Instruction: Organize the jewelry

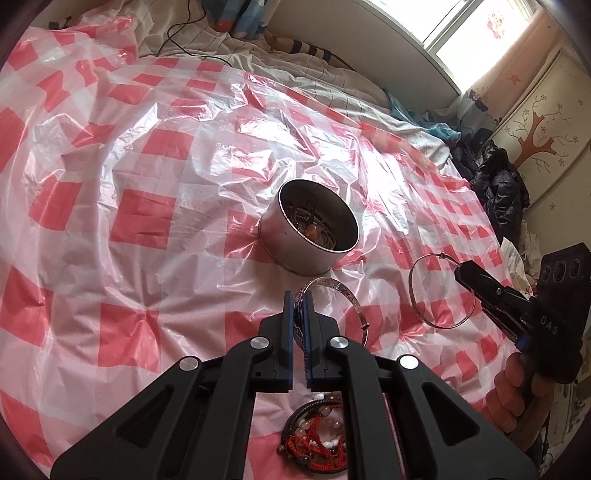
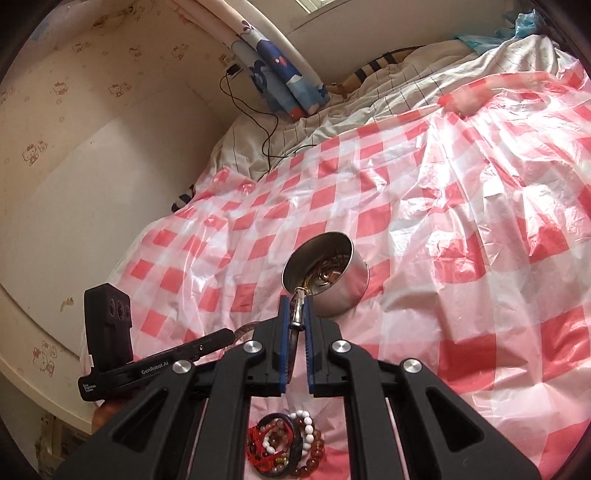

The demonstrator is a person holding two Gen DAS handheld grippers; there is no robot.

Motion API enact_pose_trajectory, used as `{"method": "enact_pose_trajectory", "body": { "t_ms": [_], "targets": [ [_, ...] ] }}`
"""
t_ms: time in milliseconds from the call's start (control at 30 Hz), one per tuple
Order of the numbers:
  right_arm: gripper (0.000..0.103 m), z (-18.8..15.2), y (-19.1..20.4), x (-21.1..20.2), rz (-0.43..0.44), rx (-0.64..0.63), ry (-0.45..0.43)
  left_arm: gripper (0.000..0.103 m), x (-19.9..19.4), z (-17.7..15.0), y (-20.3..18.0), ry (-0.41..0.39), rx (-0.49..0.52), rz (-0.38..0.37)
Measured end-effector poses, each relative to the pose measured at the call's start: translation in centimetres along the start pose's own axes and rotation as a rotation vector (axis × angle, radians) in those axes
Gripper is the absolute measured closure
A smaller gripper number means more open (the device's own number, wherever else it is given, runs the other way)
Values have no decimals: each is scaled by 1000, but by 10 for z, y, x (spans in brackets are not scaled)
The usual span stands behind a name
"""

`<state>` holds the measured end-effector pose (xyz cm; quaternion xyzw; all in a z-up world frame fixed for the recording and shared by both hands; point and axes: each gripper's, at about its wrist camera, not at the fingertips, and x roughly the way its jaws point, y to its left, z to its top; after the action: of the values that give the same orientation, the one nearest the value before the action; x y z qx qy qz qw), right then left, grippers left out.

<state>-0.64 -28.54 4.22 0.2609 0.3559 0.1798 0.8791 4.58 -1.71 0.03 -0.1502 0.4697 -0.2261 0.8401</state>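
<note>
Left tongs clenched on silver bangle, right tongs on thin hoop.

- A red-and-white checked plastic sheet lies crumpled over the bed.
- Beyond it, a white grid-lined bedsheet.
- A black cable trails across that bedsheet.
- A dark jacket is heaped by a cupboard with a tree motif.
- A bright window.
</note>
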Motion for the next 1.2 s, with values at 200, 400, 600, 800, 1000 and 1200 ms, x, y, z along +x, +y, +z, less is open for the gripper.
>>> {"method": "enact_pose_trajectory", "body": {
  "t_ms": [200, 400, 600, 800, 1000, 1200],
  "targets": [
    [95, 13, 5, 11, -21, -8, -23, 99, 9, 16, -2, -17, -25, -15],
    [95, 26, 3, 26, -25, 13, -45, 99, 22, 33, -2, -40, -50, -22],
    [95, 38, 4, 40, -56, 5, -87, 99, 40, 51, -11, -83, -46, -11],
    [95, 45, 3, 58, -64, -7, -85, 99, 63, 61, -21, -117, -41, -7],
    [95, 48, 1, 78, 4, 14, -84, 97, 85, 59, -14, -60, -18, 87],
    [64, 39, -12, 102, -89, 72, -15, 69, 56, 59, -4, -139, -71, 108]
  ]
}}
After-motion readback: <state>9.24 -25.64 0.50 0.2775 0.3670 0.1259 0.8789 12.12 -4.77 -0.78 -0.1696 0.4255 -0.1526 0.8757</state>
